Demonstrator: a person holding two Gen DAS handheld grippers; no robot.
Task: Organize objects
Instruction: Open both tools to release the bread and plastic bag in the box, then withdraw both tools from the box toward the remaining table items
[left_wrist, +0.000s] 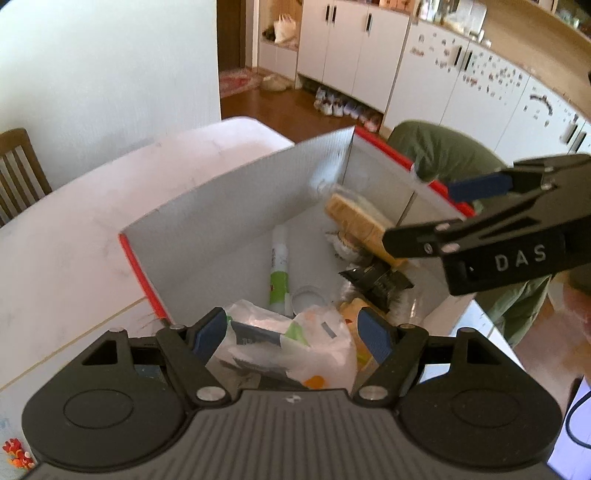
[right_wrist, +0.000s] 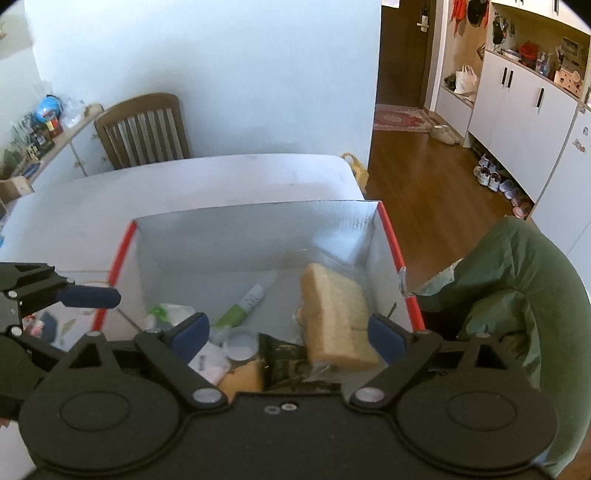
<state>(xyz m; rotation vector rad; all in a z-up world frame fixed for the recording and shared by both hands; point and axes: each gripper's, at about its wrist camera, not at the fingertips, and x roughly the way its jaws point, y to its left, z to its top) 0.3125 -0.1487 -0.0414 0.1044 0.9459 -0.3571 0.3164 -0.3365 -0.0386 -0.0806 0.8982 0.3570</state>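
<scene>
Daylit room with white walls and wood floor

A wooden chair (right_wrist: 142, 129) stands against the wall behind the white table (right_wrist: 221, 177); white cabinets (right_wrist: 517, 110) line the right side.

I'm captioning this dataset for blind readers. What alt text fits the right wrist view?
An open right gripper hovers over a red-edged cardboard box on a white table, holding bagged bread, a green-and-white tube and a dark packet. The left gripper shows at left.

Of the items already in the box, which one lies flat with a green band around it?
The white tube on the box floor, beside the round lid. The tan sponge block and dark packet show no green.
</scene>
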